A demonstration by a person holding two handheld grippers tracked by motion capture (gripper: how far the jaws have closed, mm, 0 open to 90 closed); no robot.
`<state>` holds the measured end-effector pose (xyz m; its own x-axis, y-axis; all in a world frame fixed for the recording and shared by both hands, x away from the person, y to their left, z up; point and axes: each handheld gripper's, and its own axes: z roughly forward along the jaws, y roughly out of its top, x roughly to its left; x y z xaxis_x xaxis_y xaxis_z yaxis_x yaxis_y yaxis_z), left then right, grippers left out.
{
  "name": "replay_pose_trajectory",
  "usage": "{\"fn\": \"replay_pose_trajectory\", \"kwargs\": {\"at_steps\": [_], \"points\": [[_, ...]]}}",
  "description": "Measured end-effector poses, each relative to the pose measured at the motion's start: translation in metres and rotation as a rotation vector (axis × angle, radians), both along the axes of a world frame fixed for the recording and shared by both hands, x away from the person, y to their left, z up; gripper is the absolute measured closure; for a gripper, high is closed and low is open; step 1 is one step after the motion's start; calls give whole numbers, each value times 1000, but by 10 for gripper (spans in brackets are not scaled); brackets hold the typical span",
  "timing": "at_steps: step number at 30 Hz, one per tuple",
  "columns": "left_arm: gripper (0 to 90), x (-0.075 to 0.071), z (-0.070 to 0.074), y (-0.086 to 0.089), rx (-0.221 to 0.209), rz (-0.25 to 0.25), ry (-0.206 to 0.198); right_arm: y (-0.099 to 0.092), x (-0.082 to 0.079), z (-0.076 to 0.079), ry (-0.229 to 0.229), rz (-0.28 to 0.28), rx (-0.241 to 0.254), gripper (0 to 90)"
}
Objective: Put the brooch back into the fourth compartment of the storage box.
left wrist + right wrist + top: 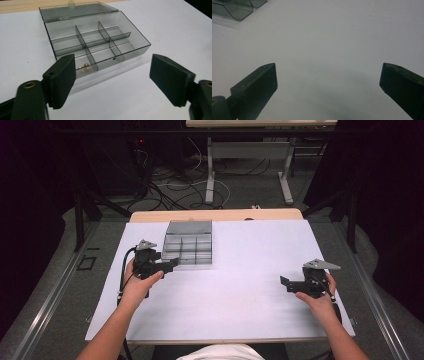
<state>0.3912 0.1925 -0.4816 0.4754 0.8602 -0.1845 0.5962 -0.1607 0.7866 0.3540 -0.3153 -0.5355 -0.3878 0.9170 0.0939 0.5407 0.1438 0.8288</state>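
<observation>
1. Table (240, 310): a wide white surface with a strip of bare wood along its far edge. It carries everything listed below.
2. Compartment box (189, 244): a smoky, see-through plastic case lying on the left half of the table, near the far edge. Its hinged lid (189, 227) is folded back flat toward the far edge. Thin dividers split the tray into several cells, seen clearly in the left gripper view (97, 42).
3. Left gripper (173, 264): held in the person's left hand (137, 282), just beside the box's near left corner and pointing at it. In its own view (112, 75) the two black jaws stand well apart with nothing between them; the pads touch neither the box nor the table.
4. Right gripper (284, 283): held in the right hand (317, 297) near the right edge of the table, well apart from the box, pointing toward the table's middle. In its own view (328, 80) the jaws are spread wide over bare white surface, gripping nothing.
5. Brass-coloured parts (84, 66): a few small shiny pieces lying in the box cell nearest the left gripper; their exact kind is too small to tell.
</observation>
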Motion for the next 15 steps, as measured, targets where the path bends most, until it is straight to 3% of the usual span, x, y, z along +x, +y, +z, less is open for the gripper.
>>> {"fn": "replay_pose_trajectory", "kwargs": {"at_steps": [1,15], "points": [[193,-1,-1,2,12,-3,0,0,0,0,0,0,-3,10],[92,-18,-18,31,-40,79,12,1,-1,0,0,1,-1,10]]}}
